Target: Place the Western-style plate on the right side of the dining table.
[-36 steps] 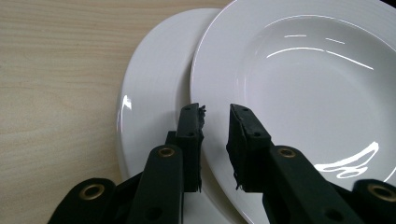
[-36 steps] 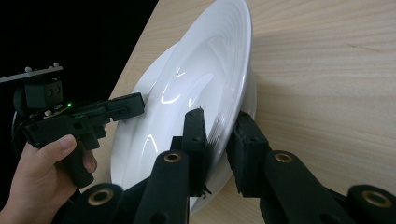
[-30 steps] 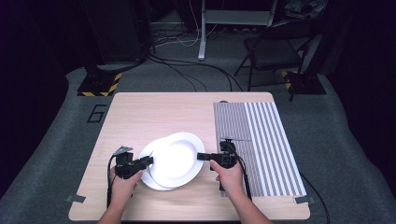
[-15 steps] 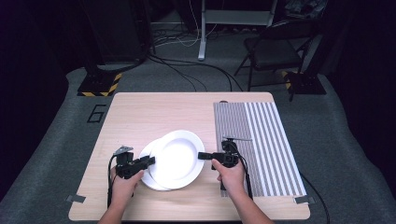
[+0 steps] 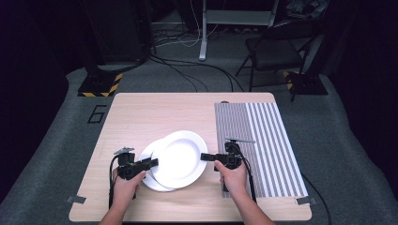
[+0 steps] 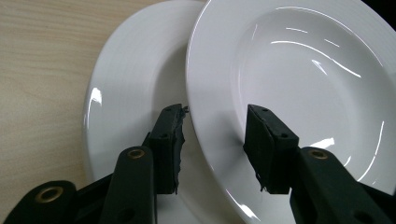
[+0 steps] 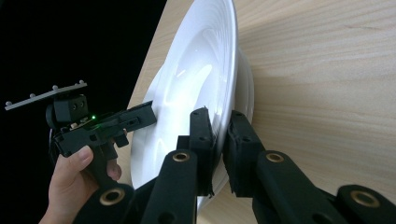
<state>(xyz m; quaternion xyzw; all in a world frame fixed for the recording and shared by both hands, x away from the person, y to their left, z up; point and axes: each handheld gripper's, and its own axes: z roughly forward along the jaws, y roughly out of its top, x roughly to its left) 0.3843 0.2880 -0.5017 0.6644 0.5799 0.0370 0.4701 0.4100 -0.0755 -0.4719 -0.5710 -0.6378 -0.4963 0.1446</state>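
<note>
- Since a second ago, your left gripper (image 6: pixel 212 140) has been opening its jaws; the rim of the upper plate (image 5: pixel 179 158) stays between them, but the pads stand apart and do not press it.
- Your right gripper (image 7: pixel 219 140) is clamped on the opposite rim of this plate, which leans on the lower plate (image 5: pixel 149 174) near the front of the table (image 5: pixel 141 112).
- One narrow pinch now carries the plate on that side, I think. If you lift quickly, it may turn in the pads and slide off.
- It could then strike the lower plate and chip.
</note>
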